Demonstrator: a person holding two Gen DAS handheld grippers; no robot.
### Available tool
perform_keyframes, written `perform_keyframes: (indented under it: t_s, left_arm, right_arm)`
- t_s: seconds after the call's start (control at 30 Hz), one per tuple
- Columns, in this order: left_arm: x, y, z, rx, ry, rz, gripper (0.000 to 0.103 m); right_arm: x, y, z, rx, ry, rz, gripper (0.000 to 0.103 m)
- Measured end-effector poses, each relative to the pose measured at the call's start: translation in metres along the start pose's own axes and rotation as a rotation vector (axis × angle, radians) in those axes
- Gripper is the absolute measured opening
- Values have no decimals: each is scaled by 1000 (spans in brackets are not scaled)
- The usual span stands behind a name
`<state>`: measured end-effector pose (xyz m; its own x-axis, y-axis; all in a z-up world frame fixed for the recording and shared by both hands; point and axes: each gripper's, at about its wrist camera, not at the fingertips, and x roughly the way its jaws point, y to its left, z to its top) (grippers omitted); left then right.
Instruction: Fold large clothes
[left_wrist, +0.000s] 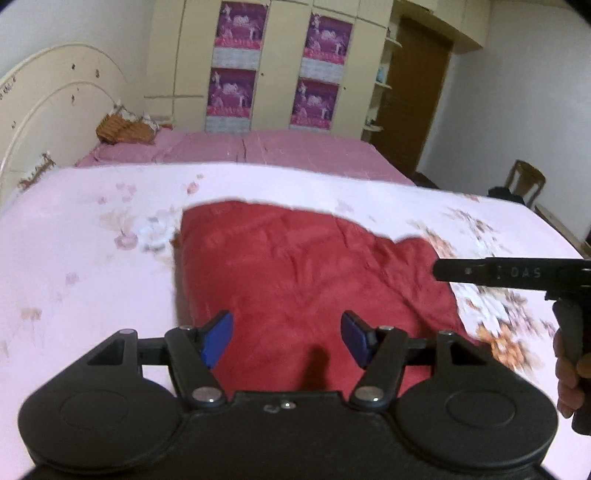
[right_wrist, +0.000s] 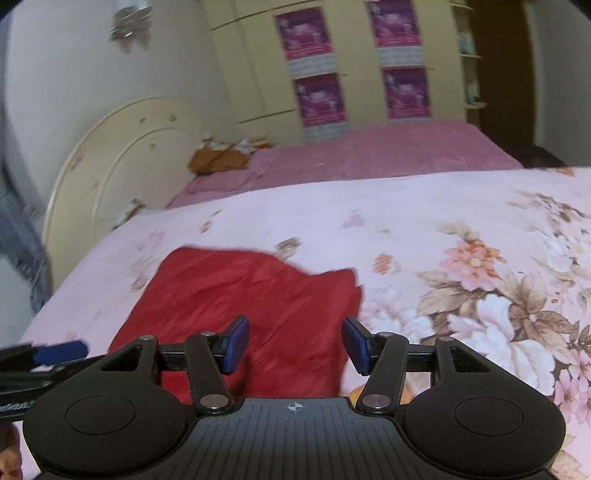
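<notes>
A red garment (left_wrist: 295, 266) lies folded and a little creased on the pink floral bed cover (left_wrist: 92, 258). My left gripper (left_wrist: 286, 338) hovers over its near part, its blue pads (left_wrist: 218, 338) apart and nothing between them. In the left wrist view my right gripper (left_wrist: 443, 271) reaches in from the right edge, side-on, above the garment's right border, held by a hand (left_wrist: 569, 373). Its own view shows the right gripper (right_wrist: 295, 345) open and empty over the red garment (right_wrist: 240, 291). The left gripper's blue pad (right_wrist: 62, 350) shows at the left edge there.
Behind the floral cover is a bed with a purple-pink sheet (left_wrist: 258, 147) and an orange-brown bundle (left_wrist: 125, 129) beside the cream headboard (left_wrist: 55, 92). A wardrobe with purple posters (left_wrist: 236, 70) lines the far wall. A brown door (left_wrist: 417, 92) and a wooden chair (left_wrist: 524, 181) stand at the right.
</notes>
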<state>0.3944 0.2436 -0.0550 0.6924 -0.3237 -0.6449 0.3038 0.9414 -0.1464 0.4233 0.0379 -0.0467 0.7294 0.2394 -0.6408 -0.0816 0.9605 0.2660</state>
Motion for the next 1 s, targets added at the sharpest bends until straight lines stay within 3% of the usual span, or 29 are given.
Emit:
perform_keyframes:
  t_s: [0.2, 0.4, 0.7, 0.87, 1.0]
  left_arm:
    - [6, -6, -36, 66, 52, 14, 62]
    - [12, -2, -43, 77, 60, 25, 66]
    - [13, 4, -48, 66, 79, 22, 66]
    - [15, 5, -44, 61, 83, 49, 71]
    - [15, 3, -39, 30, 85, 65, 74]
  right_arm:
    - [1, 14, -42, -52, 84, -12, 56]
    - [18, -6, -65, 44, 154, -38, 56]
    - [8, -6, -93, 31, 185, -93, 56]
    - [18, 4, -94, -37, 196, -126, 57]
    - [16, -1, -84, -39, 230, -104, 57]
